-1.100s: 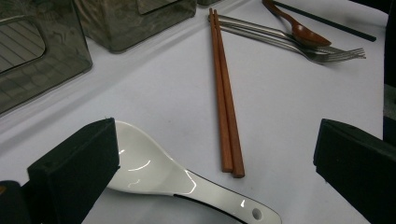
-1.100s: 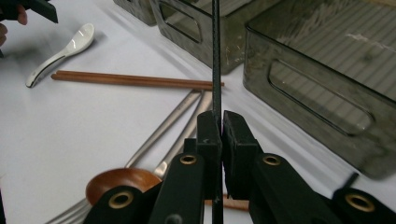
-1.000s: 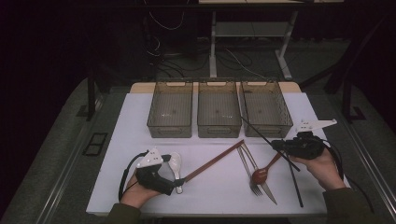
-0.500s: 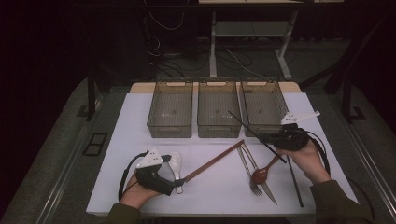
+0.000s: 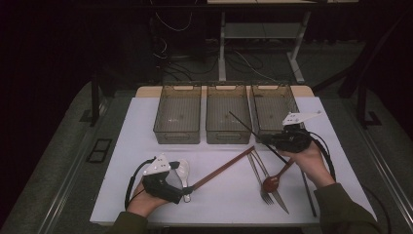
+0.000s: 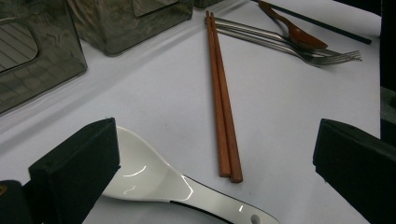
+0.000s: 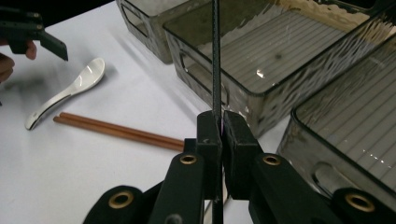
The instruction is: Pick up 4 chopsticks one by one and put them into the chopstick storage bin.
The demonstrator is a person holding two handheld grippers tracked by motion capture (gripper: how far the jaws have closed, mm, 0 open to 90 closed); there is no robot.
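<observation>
Right gripper (image 7: pixel 219 133): clamped on black chopstick (image 5: pixel 242 123) (tip towards 10 o'clock)
Left gripper (image 6: pixel 210 163): jaws apart; white spoon (image 6: pixel 154 184) between them

In the right gripper view we lose the black chopstick (image 7: pixel 215 56) at the top edge, and its lower end hides behind the jaws. In the left gripper view the white spoon (image 6: pixel 154 179) is partly hidden by the left jaw, its handle cut off at the bottom edge. The near-right fork (image 5: pixel 260 183) and knife (image 5: pixel 272 187) overlap, too small to separate.
</observation>
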